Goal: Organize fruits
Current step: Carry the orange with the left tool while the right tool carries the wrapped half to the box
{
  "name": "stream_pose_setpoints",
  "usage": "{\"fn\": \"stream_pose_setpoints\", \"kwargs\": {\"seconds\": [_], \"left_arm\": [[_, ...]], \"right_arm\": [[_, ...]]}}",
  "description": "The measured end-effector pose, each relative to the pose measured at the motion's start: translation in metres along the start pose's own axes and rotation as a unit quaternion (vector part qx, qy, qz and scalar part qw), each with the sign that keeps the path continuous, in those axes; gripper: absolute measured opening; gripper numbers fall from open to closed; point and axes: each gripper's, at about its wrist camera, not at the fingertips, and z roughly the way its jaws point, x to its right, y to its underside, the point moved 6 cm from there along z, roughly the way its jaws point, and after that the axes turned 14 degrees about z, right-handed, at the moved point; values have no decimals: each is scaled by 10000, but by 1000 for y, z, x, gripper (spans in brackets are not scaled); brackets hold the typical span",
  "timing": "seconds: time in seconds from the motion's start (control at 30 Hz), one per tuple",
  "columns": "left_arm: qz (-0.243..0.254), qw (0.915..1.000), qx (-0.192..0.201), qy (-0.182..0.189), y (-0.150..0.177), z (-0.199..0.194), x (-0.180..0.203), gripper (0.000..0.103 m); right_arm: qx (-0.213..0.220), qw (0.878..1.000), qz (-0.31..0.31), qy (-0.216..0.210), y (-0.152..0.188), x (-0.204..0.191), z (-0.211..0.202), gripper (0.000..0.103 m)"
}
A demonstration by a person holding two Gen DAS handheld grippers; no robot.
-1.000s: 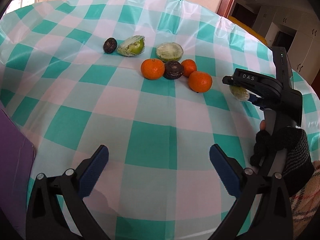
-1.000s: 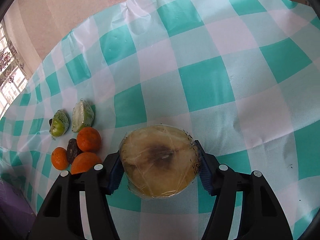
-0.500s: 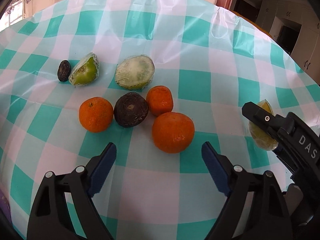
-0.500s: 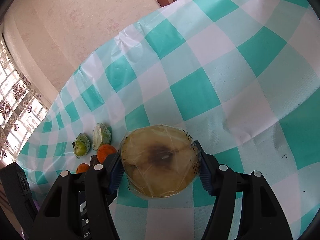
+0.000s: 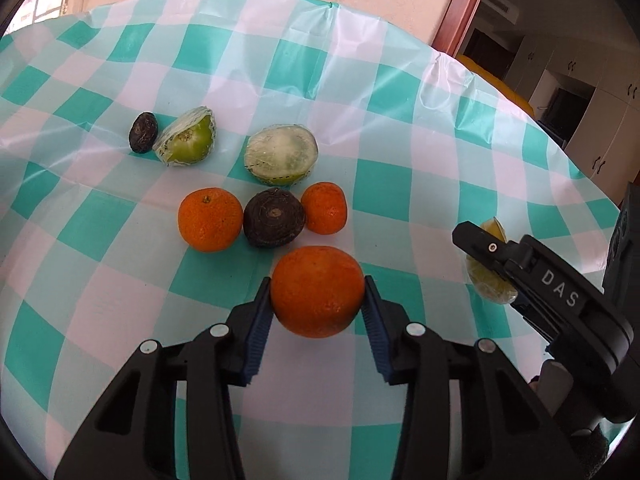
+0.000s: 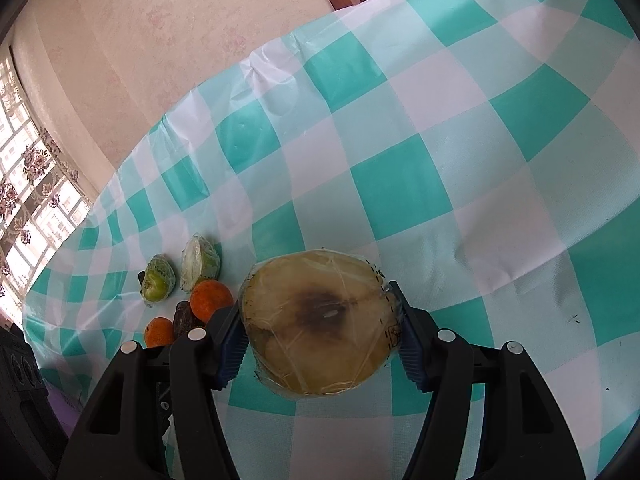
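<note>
Checked tablecloth (image 6: pixel 420 200) roomy rightward; left gripper (image 5: pixel 318 292) just closed onto orange (image 5: pixel 318 292) (right gripper (image 6: pixel 320 324) clamps wrapped fruit half (image 6: pixel 320 324)).

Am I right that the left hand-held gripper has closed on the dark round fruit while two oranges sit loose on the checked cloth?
Not quite: in the left wrist view the left hand-held gripper has closed on an orange, not the dark round fruit. Two more oranges do sit loose on the checked cloth.

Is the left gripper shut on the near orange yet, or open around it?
Shut on it: the left gripper has just been closing, and both blue pads now press the orange's sides.
</note>
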Motion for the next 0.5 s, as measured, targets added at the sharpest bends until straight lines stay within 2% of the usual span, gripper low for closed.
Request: {"fn": "stream_pose_setpoints", "kwargs": {"seconds": [0.2,0.5], "left_arm": [[-187,9998,121,3,28,-35,-6,43],[-344,9992,120,-163,78,-87,-36,44]], "right_arm": [[-120,9999,-4,87,6,0,-1,62],[-220,9995,-246,3,59,-19,-34,62]]}}
